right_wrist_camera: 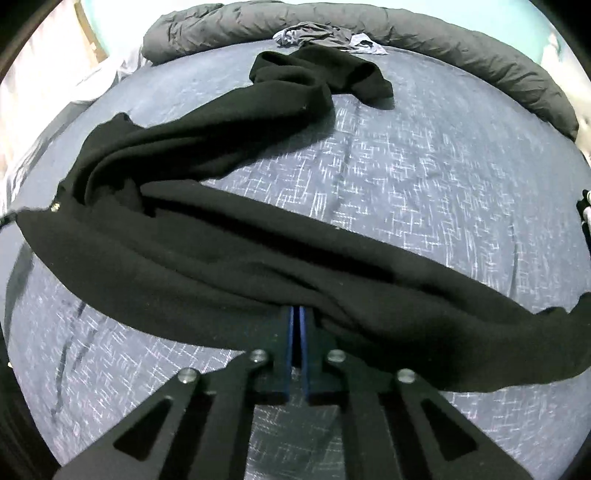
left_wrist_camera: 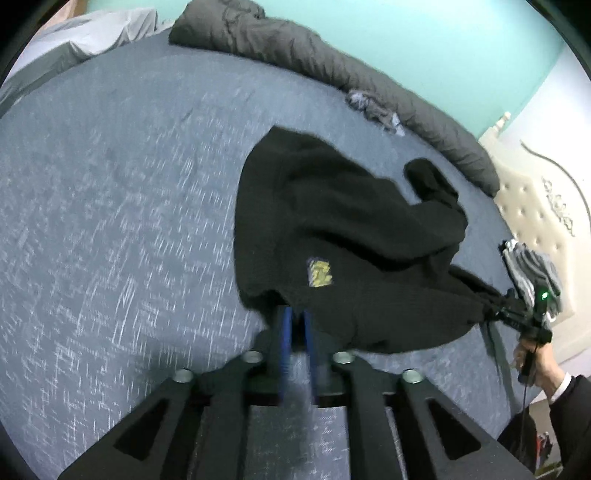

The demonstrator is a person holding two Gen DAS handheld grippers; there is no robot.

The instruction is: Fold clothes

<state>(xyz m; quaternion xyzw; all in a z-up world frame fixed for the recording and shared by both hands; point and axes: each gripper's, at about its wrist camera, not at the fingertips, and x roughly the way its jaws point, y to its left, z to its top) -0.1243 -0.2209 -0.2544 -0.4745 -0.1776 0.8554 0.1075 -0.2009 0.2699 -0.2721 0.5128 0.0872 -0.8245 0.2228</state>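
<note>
A black knit garment (left_wrist_camera: 332,221) with a small yellow label (left_wrist_camera: 320,273) lies rumpled on the blue patterned bed sheet (left_wrist_camera: 110,221). The left gripper (left_wrist_camera: 296,314) is at its near hem. The blue pads stand slightly apart and the cloth edge drapes over their tips. In the right wrist view the garment (right_wrist_camera: 221,258) stretches as a long band across the sheet (right_wrist_camera: 443,184). The right gripper (right_wrist_camera: 297,310) is shut on its near edge. From the left wrist view, the right gripper (left_wrist_camera: 506,306) pulls a corner of the cloth taut, with a hand (left_wrist_camera: 535,362) behind it.
A dark grey duvet (left_wrist_camera: 332,62) is rolled along the far side of the bed (right_wrist_camera: 443,37). A small crumpled grey garment (left_wrist_camera: 376,107) lies against it (right_wrist_camera: 317,33). A cream tufted headboard (left_wrist_camera: 535,206) stands at the right, with a striped grey cloth (left_wrist_camera: 532,266) near it.
</note>
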